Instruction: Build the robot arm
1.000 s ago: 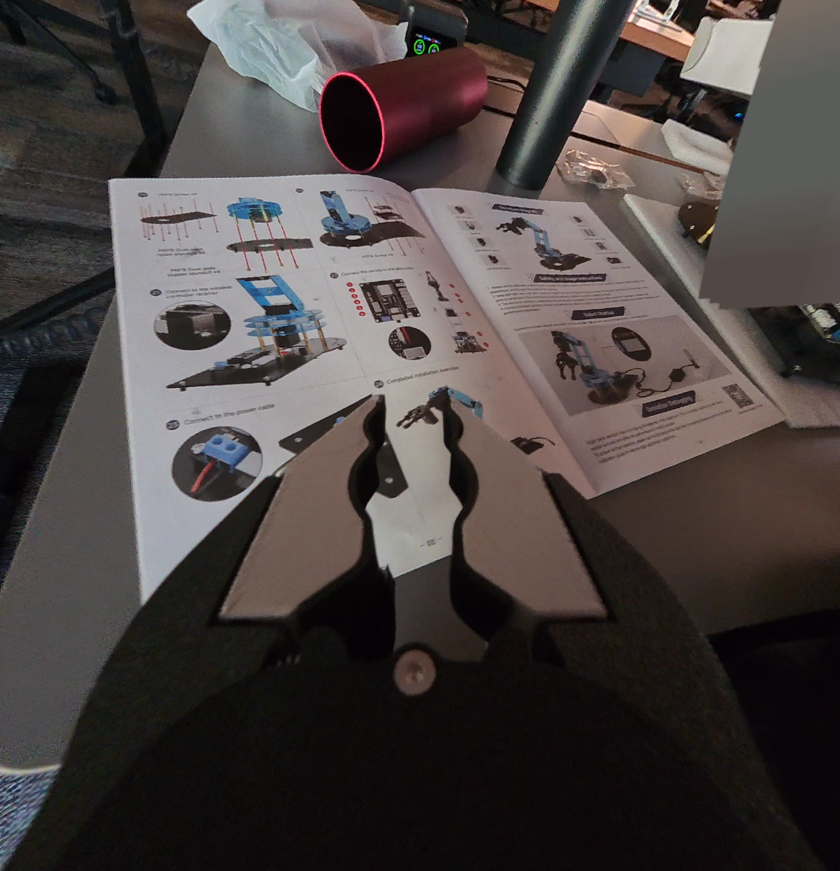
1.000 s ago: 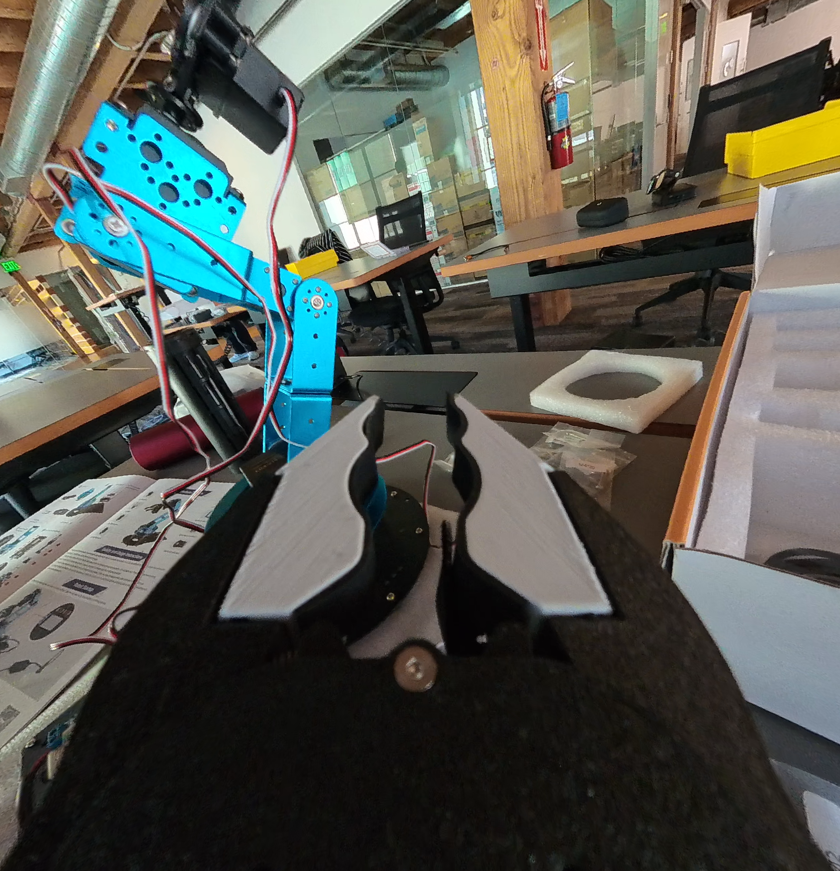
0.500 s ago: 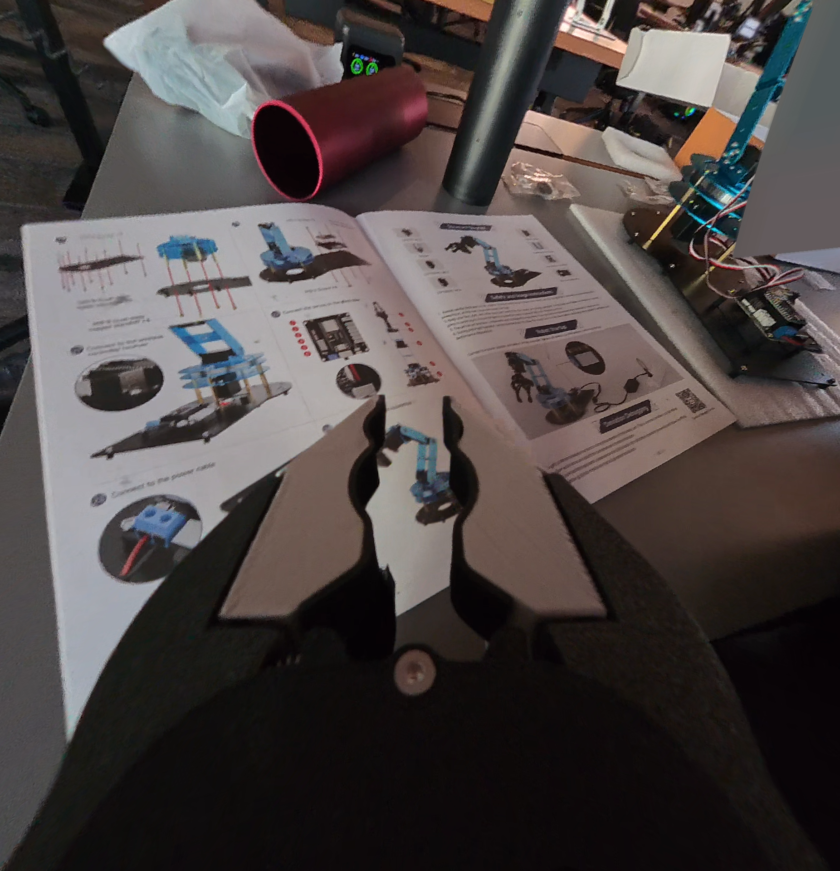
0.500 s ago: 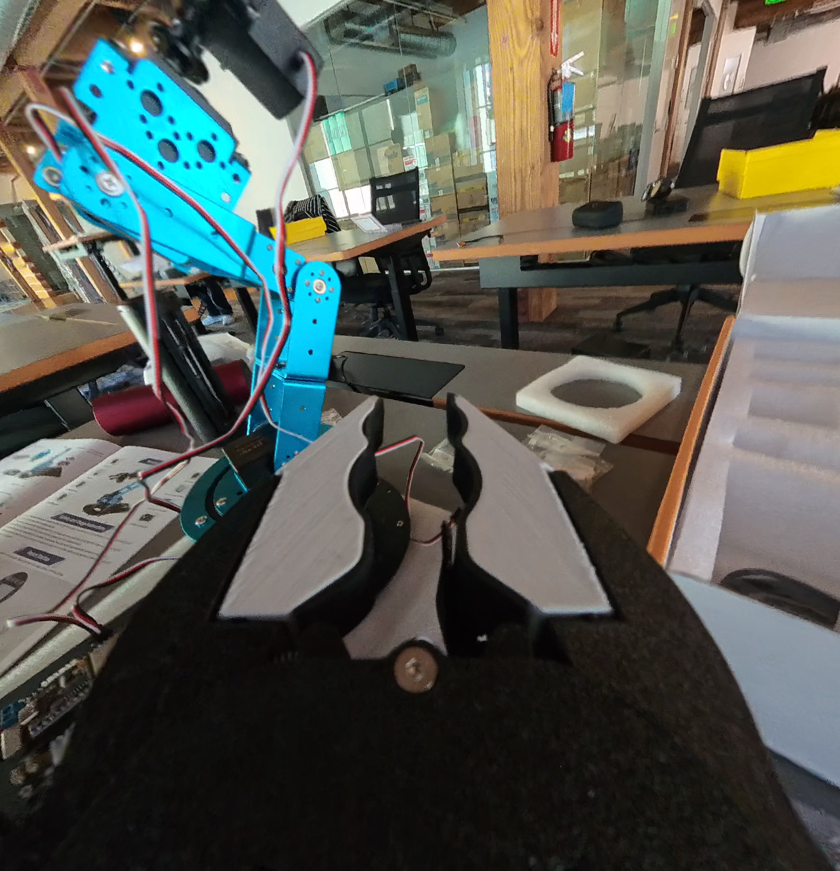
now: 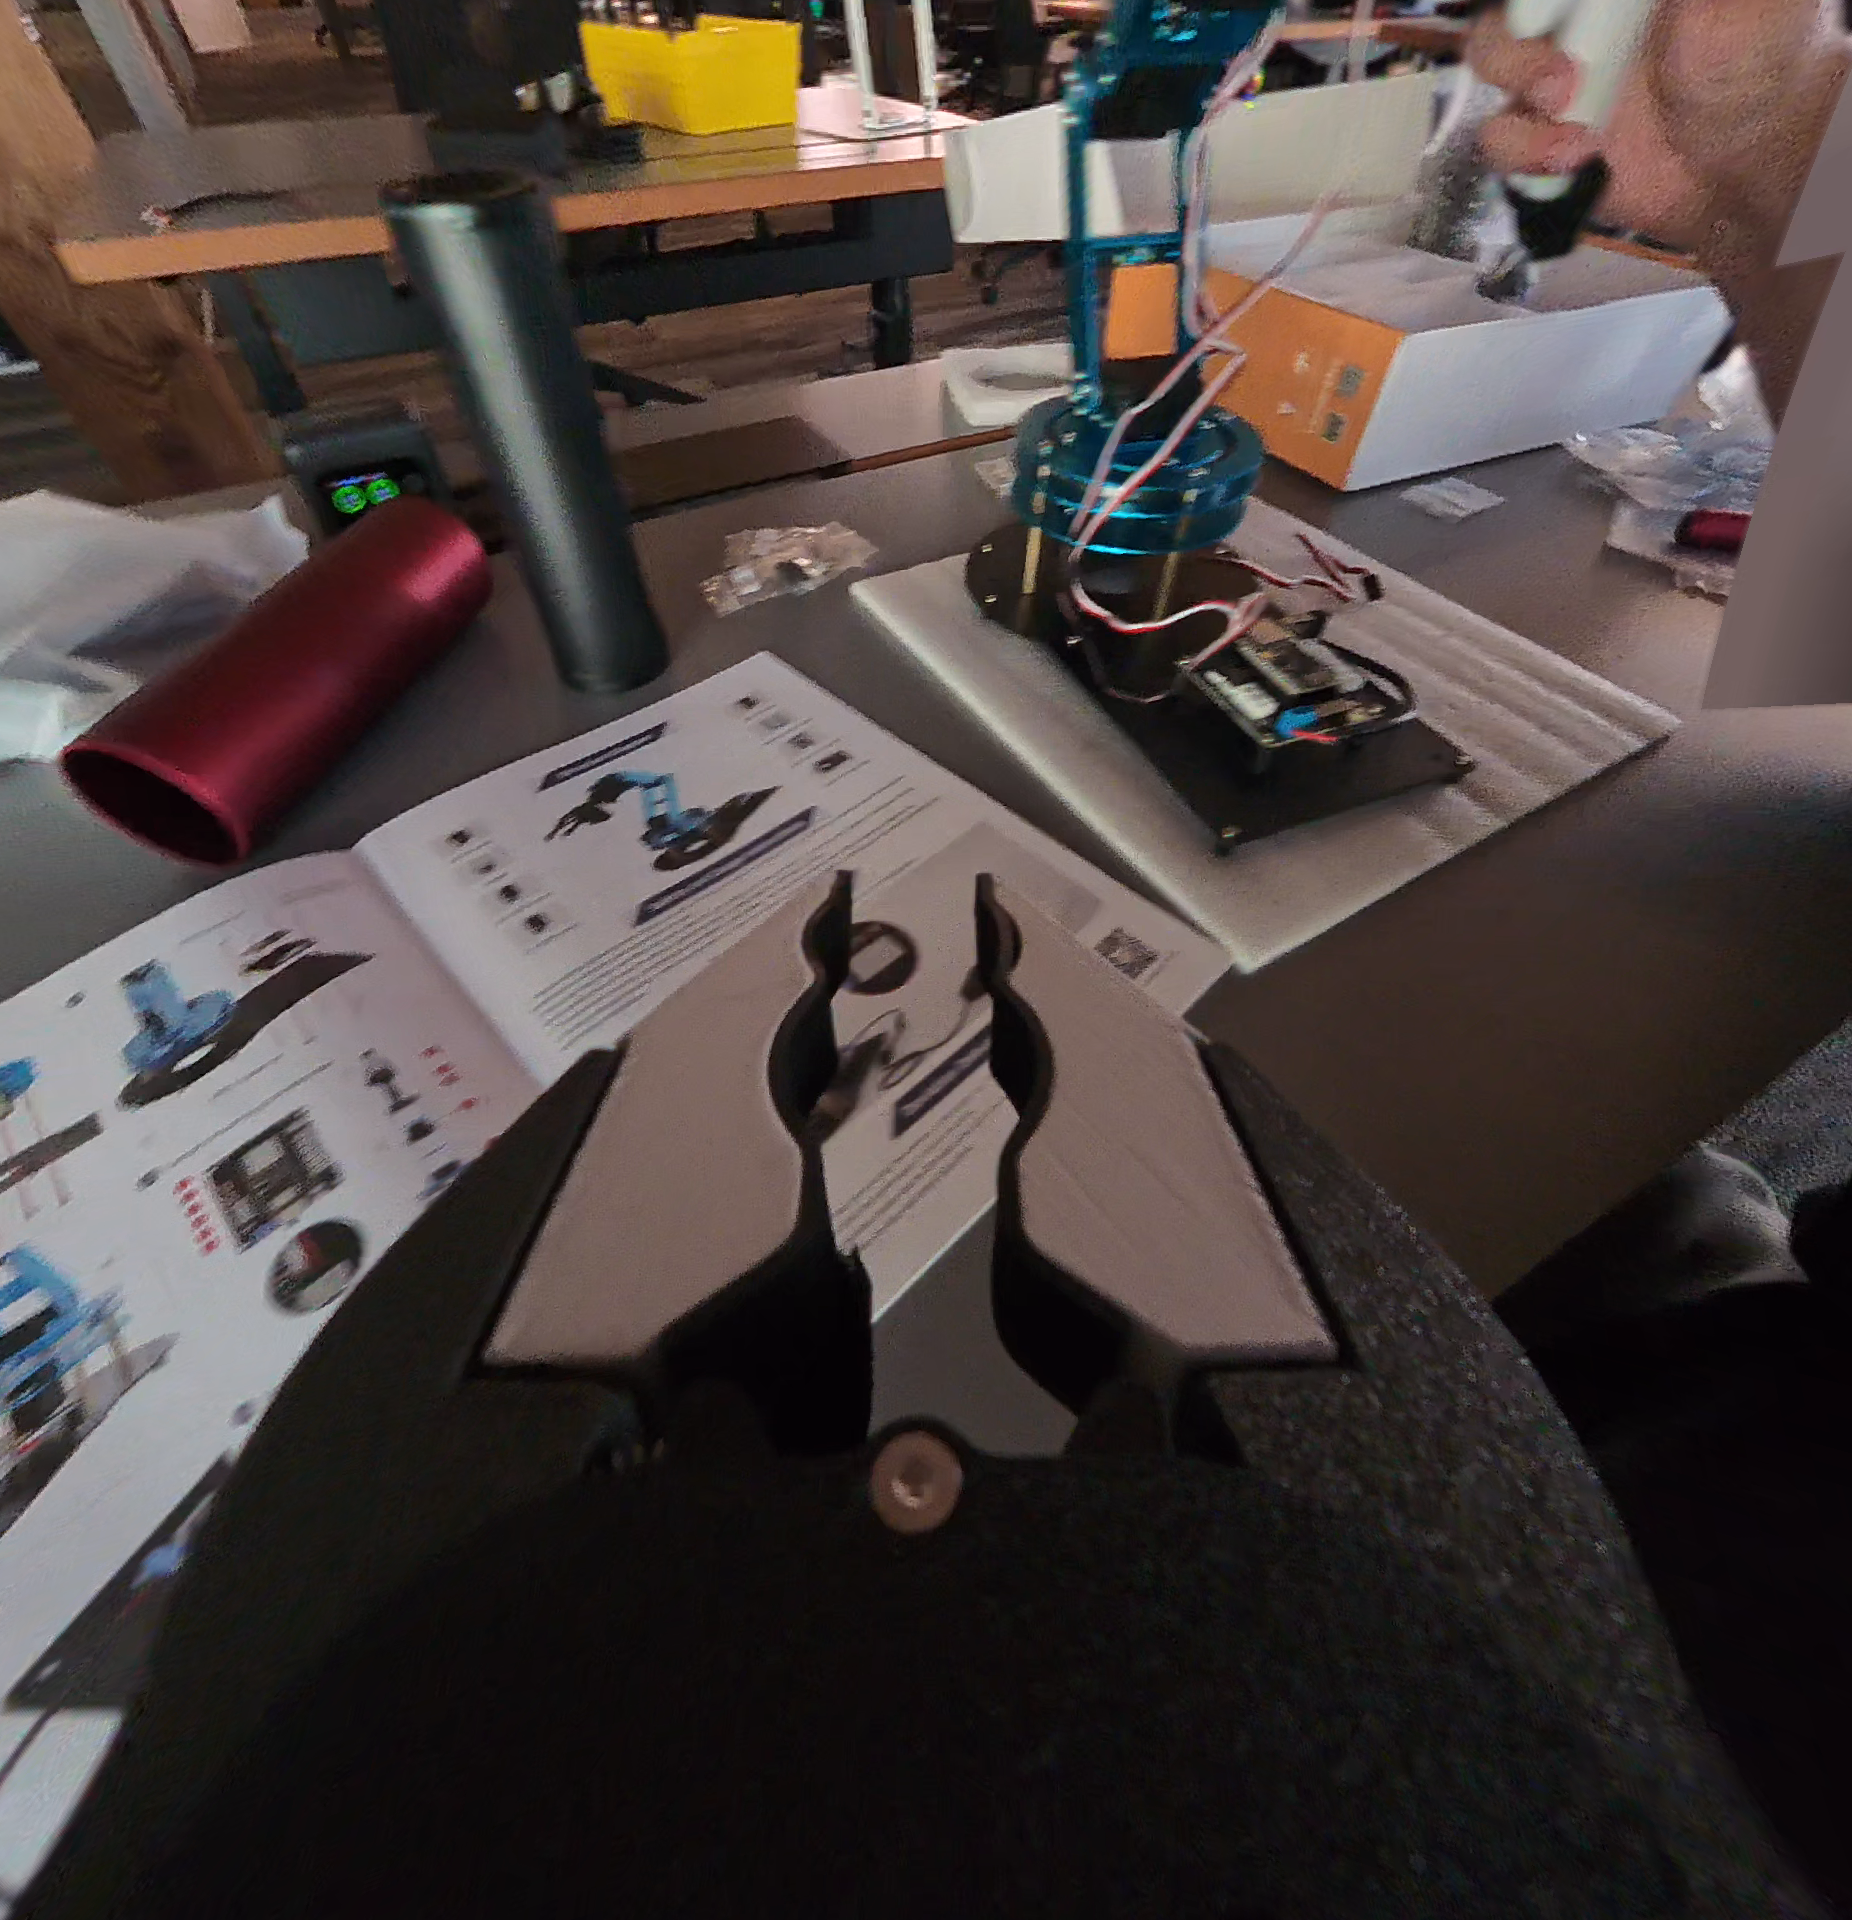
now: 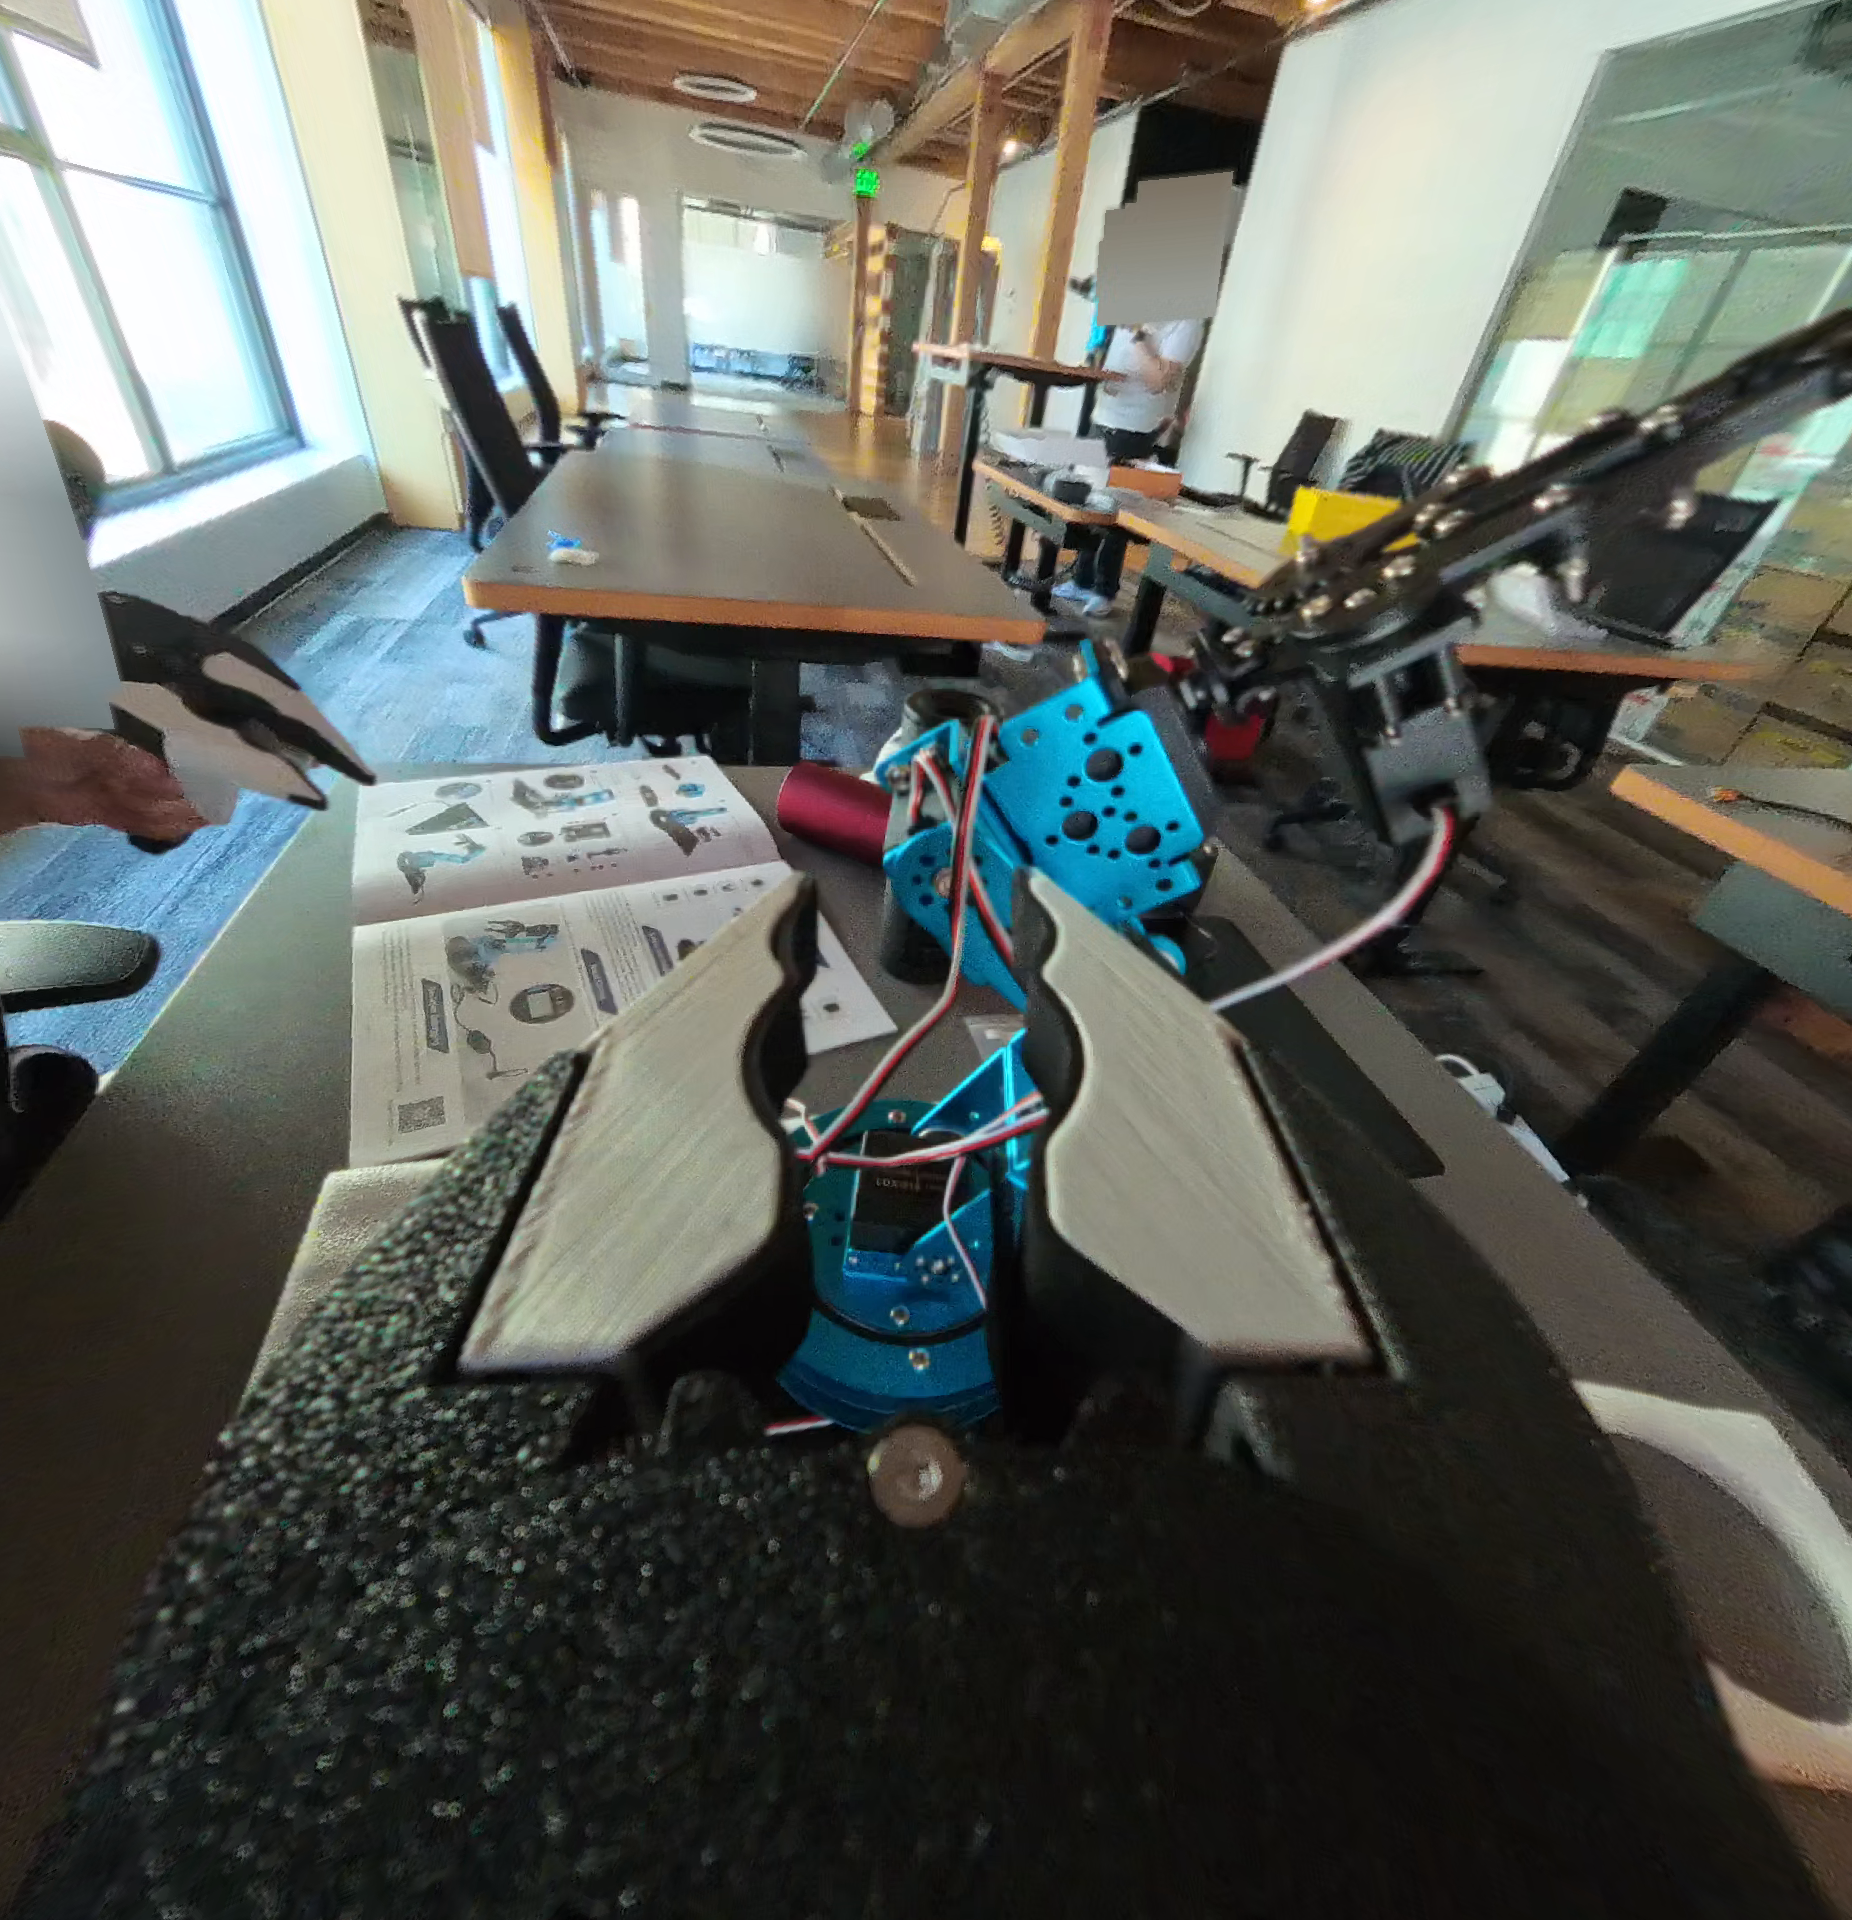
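My left gripper (image 5: 911, 904) is open and empty, hovering over the right page of an open instruction booklet (image 5: 631, 862) on the grey table (image 5: 1421, 987). A blue robot arm kit (image 5: 1140, 468) stands on a black base plate (image 5: 1348, 790) with a control board (image 5: 1286, 696), on a white foam sheet (image 5: 1473, 727). My right gripper (image 6: 911, 914) is open and empty, just above the kit's blue turntable (image 6: 901, 1320), its fingers either side of the red-and-white wires. The blue arm segment (image 6: 1078, 821) and black claw (image 6: 1421, 561) rise beyond. The left gripper (image 6: 236, 727) shows at far left.
A red cylinder (image 5: 278, 675) lies beside an upright dark grey tube (image 5: 527, 436). A small bag of parts (image 5: 787, 561), crumpled white plastic (image 5: 70, 603) and a white-and-orange box (image 5: 1473, 384) sit on the table. A white foam piece (image 6: 1753, 1538) lies near right. A person (image 6: 1140, 384) stands far off. One gripper's finger ends stand about 40 cm off the other's. The blue robot arm kit (image 5: 1140, 468) is closer to my right gripper, around 20 cm from its tips; the left tips are 30 cm off. My left gripper's tips are some 25 cm from the black base plate (image 5: 1348, 790).
My left gripper swung right from the booklet's left page to its right page, bringing the arm kit into view. My right gripper rose and turned to look down over the kit's turntable, opening slightly wider.
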A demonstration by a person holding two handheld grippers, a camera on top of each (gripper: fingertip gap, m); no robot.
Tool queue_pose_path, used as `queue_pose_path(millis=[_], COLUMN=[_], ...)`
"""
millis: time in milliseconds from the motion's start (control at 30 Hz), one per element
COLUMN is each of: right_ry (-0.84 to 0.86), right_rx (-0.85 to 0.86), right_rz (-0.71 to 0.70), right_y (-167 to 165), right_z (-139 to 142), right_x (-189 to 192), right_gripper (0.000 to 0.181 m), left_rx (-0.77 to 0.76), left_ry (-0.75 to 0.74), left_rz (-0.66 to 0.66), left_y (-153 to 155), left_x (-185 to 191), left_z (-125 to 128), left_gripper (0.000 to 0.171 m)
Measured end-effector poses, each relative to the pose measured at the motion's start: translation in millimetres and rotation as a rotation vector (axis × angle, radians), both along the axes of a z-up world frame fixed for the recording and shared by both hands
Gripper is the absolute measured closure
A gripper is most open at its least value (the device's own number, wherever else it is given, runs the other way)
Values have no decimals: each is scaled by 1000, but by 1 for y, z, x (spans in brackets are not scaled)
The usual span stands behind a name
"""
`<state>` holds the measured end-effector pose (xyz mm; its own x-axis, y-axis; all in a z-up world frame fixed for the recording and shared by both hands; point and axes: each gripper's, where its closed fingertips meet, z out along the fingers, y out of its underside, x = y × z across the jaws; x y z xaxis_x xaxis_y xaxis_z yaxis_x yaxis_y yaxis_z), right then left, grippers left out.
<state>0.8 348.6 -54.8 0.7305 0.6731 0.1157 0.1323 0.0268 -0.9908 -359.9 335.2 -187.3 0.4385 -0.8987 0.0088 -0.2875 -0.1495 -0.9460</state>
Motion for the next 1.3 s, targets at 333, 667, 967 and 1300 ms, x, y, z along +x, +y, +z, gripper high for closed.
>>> queue_pose_path(millis=[333, 667, 967, 1300], right_ry=[-116, 63, 224, 275], right_rx=[-220, -214, -229, -261], right_rz=[102, 292, 220, 142], right_y=[-16, -36, -28, -19], right_z=[-24, 1, 27, 39], right_x=[-3, -27, -12, -21], right_gripper=[176, 181, 181, 181], left_rx=[-93, 251, 284, 386], left_ry=[-33, 117, -17, -111], left_rz=[-258, -452, -382, -210], left_y=[-69, -29, -27, -10], left_x=[82, 252, 352, 366], left_z=[30, 106, 122, 144], left_gripper=[149, 149, 139, 158])
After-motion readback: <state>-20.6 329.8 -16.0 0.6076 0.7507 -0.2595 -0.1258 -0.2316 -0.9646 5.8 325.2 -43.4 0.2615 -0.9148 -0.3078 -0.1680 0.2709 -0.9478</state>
